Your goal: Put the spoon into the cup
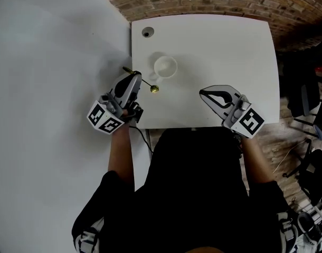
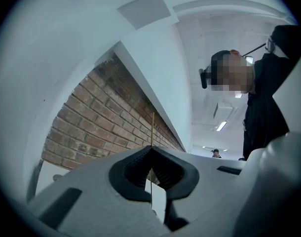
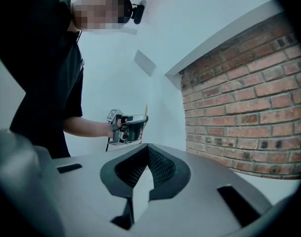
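At table [image 1: 229,46] left edge, left gripper [image 1: 135,77] clamped on spoon [image 1: 150,86] handle; bowl end just beside cup [image 1: 165,67], not yet inside. Right gripper [image 1: 204,93] jaws together, empty, parked well apart, presumably to leave approach clear.

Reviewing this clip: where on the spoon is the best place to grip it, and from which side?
Grip the thin handle near its middle, coming across it from the left, as the left gripper does: its jaws are shut on the handle of the spoon. The shaft is narrow and straight, so flat jaws can pinch it, and this hold leaves the round bowl free, pointing toward the cup.
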